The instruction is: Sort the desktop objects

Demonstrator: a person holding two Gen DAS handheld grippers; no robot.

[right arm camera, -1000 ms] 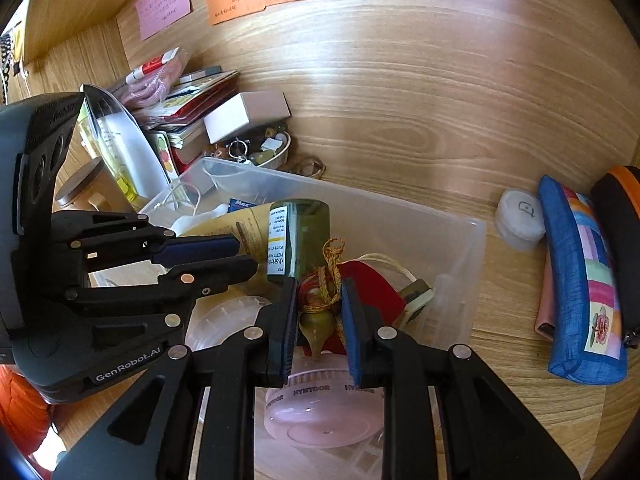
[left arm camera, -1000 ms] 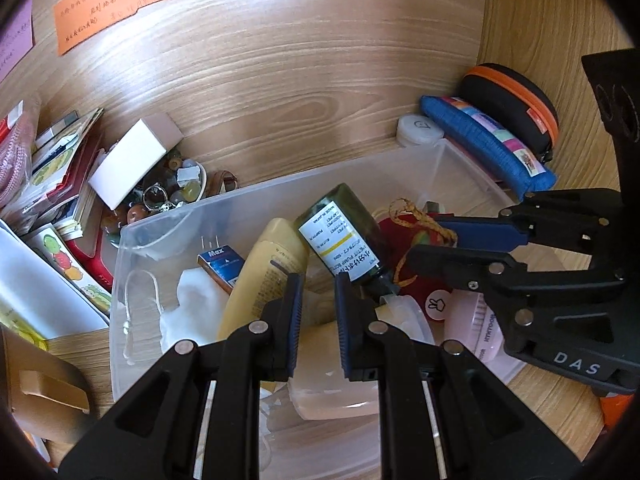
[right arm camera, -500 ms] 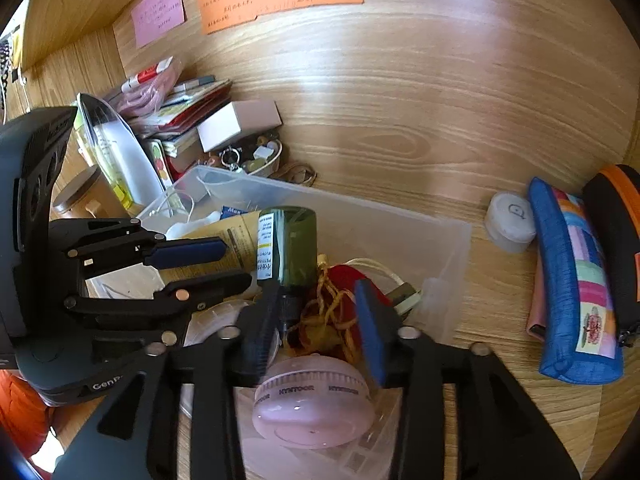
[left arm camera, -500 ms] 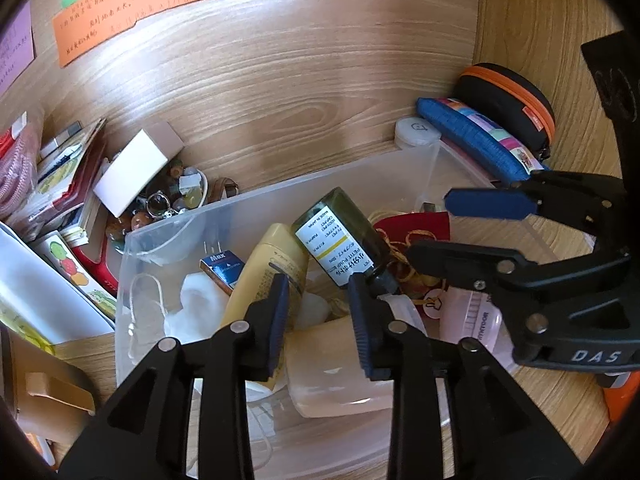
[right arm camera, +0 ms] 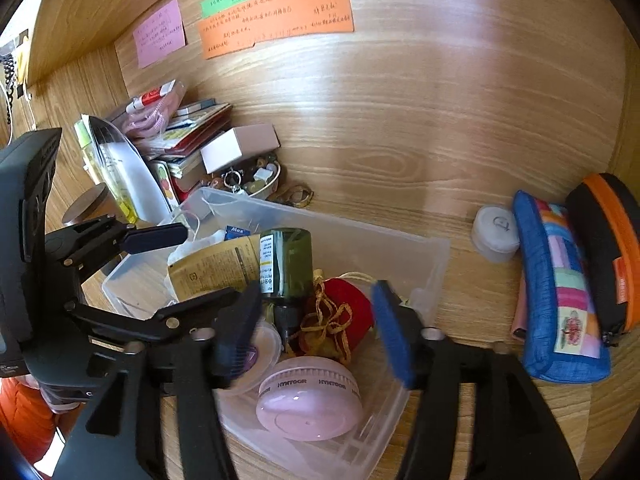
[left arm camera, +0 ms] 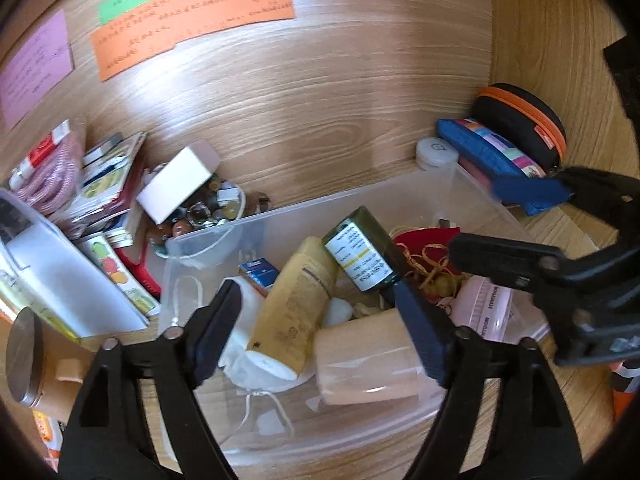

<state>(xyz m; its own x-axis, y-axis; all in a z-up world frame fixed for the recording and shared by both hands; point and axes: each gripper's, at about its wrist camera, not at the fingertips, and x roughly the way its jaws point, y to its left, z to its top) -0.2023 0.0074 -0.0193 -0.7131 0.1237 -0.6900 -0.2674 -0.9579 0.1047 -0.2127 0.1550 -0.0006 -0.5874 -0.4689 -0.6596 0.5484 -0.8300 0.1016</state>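
- Clear plastic bin (left arm camera: 400, 204) on wood-grain desk (right arm camera: 460, 160), packed w/ sorted items; both grippers above it, neither holding anything.
- L gripper (left arm camera: 316, 328): jaws spread wide, nothing between pads; over the bin's near-left part, above yellow tube and tan block.
- R gripper (right arm camera: 316, 330): jaws wide apart, blue pads (right arm camera: 390, 332) either side of red pouch, not touching it.
- Dk green bottle (left arm camera: 362, 252), white label, lying tilted in bin centre, black cap end toward camera; leans on yellow tube (left arm camera: 296, 308).
- Red drawstring pouch (right arm camera: 346, 306) w/ gold cord, in bin just R of the bottle.
- Pink round "HYNTOOR" gadget (right arm camera: 310, 400), in bin's near-right corner, below the pouch.
- Tan/peach block (left arm camera: 366, 358), in bin front, beside the tube's white cap.
- Small blue "Max" plug (left arm camera: 258, 274), towards bin's rear-left; white drawstring bag (left arm camera: 244, 344) under it.
- Outside bin, R: white round jar (right arm camera: 494, 234), blue patchwork pencil case (right arm camera: 560, 292), black case w/ orange zip (right arm camera: 608, 248), side by side.
- Outside bin, L: small dish of beads/trinkets (right arm camera: 256, 180) w/ white box (right arm camera: 240, 146) resting on it; stack of booklets (right arm camera: 192, 128); pink mesh pack on top.
- Rear panel: orange (right arm camera: 276, 20), green, pink paper notes w/ handwriting, illegible.
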